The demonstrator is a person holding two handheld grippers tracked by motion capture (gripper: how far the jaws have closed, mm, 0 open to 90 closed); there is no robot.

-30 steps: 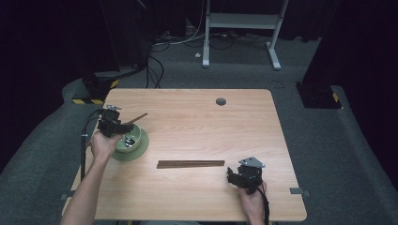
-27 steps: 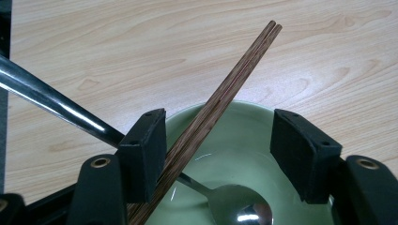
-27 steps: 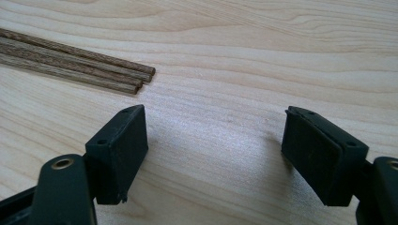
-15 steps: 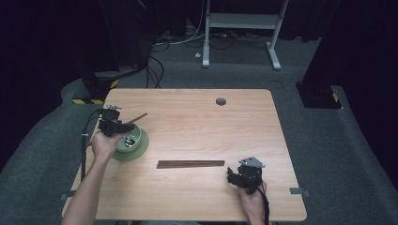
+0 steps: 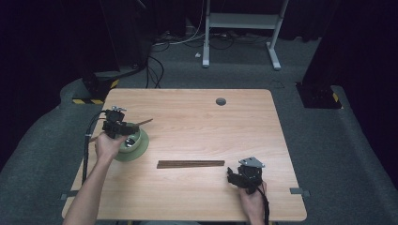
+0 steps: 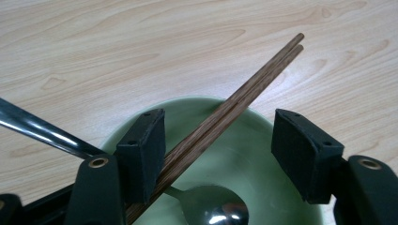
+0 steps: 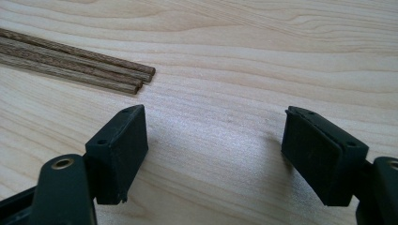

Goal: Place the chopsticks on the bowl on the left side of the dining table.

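Observation:
A green bowl (image 5: pixel 137 146) sits on the table's left side, with a metal spoon (image 6: pixel 212 212) lying in it. A pair of brown chopsticks (image 6: pixel 244 91) rests slanted across the bowl's rim (image 6: pixel 197 101) and leans against one pad of my left gripper (image 6: pixel 220 150). That gripper (image 5: pixel 122 127) hangs open over the bowl, jaws wide apart. More brown chopsticks (image 5: pixel 190 164) lie flat mid-table. My right gripper (image 5: pixel 233 176) stands open just right of their ends (image 7: pixel 136 77), low over the wood with nothing between its jaws (image 7: pixel 213 145).
The wooden table (image 5: pixel 202 122) has a round grommet hole (image 5: pixel 220 101) near its far edge. A dark shiny handle (image 6: pixel 37 129) crosses the left of the left gripper view. Cables and a white table frame (image 5: pixel 239 21) lie on the floor beyond.

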